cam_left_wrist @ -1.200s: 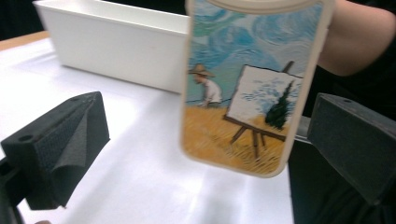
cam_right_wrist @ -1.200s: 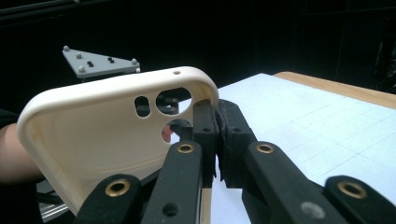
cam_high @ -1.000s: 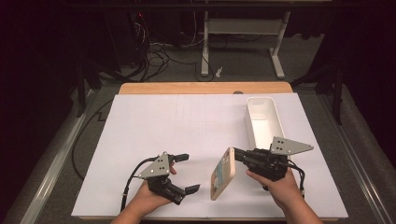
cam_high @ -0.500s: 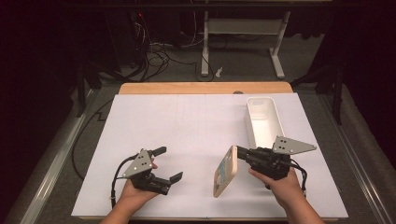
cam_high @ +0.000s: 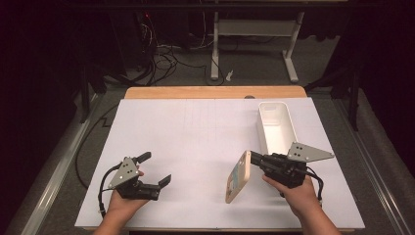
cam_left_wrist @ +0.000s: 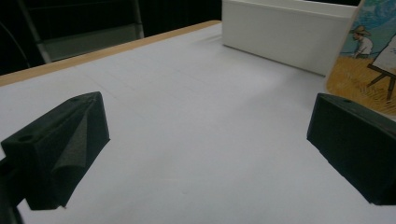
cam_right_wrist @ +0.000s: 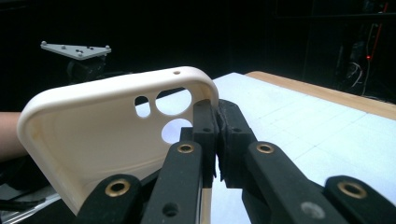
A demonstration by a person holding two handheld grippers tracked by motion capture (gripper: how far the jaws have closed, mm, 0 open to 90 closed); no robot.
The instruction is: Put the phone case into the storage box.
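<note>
A cream phone case [cam_high: 239, 176] with a painted picture on its back stands on edge above the white mat [cam_high: 195, 132]. My right gripper [cam_high: 254, 159] is shut on the case's top rim near the camera holes. In the right gripper view the jaws [cam_right_wrist: 217, 116] pinch the case wall [cam_right_wrist: 107, 126], whose hollow inside faces the camera. My left gripper [cam_high: 156, 168] is held low over the mat at the front left, open and with nothing between its jaws. In the left gripper view the jaws [cam_left_wrist: 205, 149] stand wide apart, with the case's picture [cam_left_wrist: 369, 56] at the far right.
A white oblong bin [cam_high: 276, 127] stands on the mat's right side, just beyond the right gripper, and is also in the left gripper view [cam_left_wrist: 289, 35]. A wooden table edge [cam_high: 215, 92] runs along the back. Cables and a metal stand lie on the dark floor behind.
My left gripper has moved to the left, away from the phone case, still open. The right gripper and the case have stayed in place.
</note>
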